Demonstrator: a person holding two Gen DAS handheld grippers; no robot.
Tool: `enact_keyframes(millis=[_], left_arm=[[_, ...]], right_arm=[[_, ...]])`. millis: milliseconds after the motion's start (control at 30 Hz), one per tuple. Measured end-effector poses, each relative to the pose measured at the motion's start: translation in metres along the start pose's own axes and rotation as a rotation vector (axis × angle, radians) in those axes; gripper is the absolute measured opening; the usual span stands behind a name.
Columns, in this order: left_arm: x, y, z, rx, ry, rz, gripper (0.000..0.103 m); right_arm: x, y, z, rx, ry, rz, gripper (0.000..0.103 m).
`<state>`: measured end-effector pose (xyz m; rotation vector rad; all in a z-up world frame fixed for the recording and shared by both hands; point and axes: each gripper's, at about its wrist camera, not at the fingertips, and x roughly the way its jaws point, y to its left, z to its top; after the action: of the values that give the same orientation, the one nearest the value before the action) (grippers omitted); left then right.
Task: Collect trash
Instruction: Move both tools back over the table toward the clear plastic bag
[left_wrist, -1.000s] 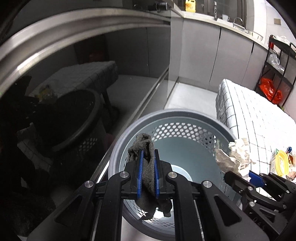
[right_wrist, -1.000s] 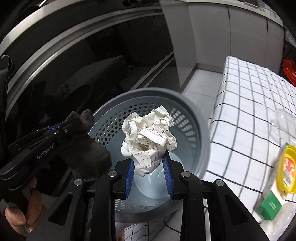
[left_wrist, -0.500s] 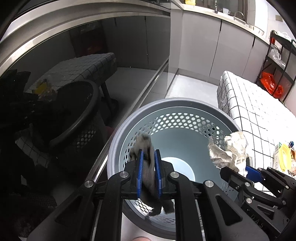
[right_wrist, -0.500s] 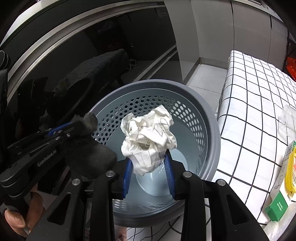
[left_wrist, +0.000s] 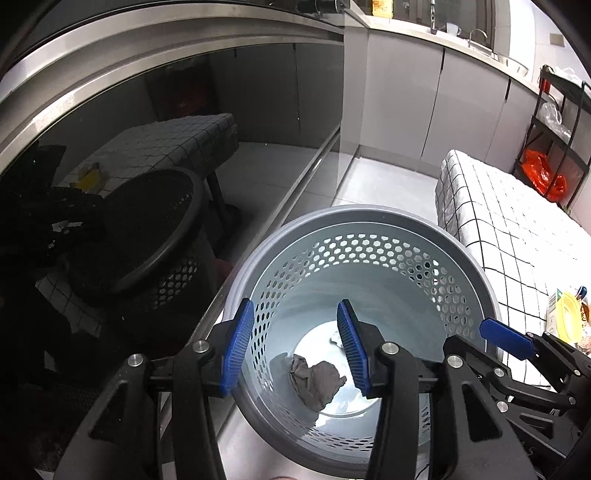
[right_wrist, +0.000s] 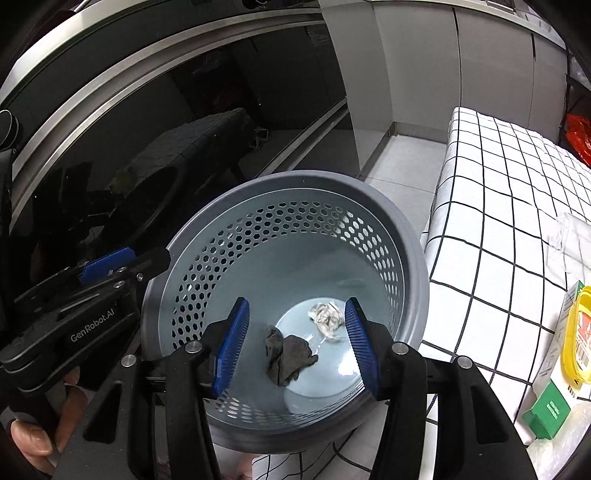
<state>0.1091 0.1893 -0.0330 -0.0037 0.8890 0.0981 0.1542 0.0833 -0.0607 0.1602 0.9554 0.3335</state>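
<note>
Two crumpled scraps, grey rag (right_wrist: 289, 353) and white paper (right_wrist: 326, 318), lie in basket (right_wrist: 288, 188).

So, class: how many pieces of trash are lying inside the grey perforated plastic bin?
2. A crumpled grey cloth rag lies on the floor of the grey perforated plastic bin, left of centre; a crumpled white paper ball lies to its right. The gripper fingers may hide more.

You're looking into a smooth grey plastic basket (right_wrist: 413, 258), its wall punched with hexagonal holes, its floor glossy enough to catch the light. On that floor lie a soft, matt grey cloth (right_wrist: 288, 354) and a crumpled white paper ball (right_wrist: 327, 317). Your fingers (right_wrist: 231, 345) wear ribbed blue pads on matt black plastic. To your left, dark glossy glass (right_wrist: 147, 122) framed in brushed metal; to your right, a checked cloth (right_wrist: 491, 206) over the table.
</note>
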Motion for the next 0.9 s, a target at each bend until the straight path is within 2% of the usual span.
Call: enact_keyframes(millis=[500,633,900], left_arm=[[-0.014,-0.012,0.001,0.01,-0.046,-0.017,0.059],[-0.022,-0.023,0.001,0.019,-0.068,-0.029,0.06],[-0.042,-0.052,-0.005,0.055,-0.125,-0.075,0.071]], right_arm=[[-0.02,-0.012,-0.005,0.02,-0.036,-0.022,0.052],[-0.034,-0.02,-0.009,0.027,-0.062,-0.036,0.052],[-0.072,-0.046,-0.022,0.053,-0.115,-0.079,0.052]])
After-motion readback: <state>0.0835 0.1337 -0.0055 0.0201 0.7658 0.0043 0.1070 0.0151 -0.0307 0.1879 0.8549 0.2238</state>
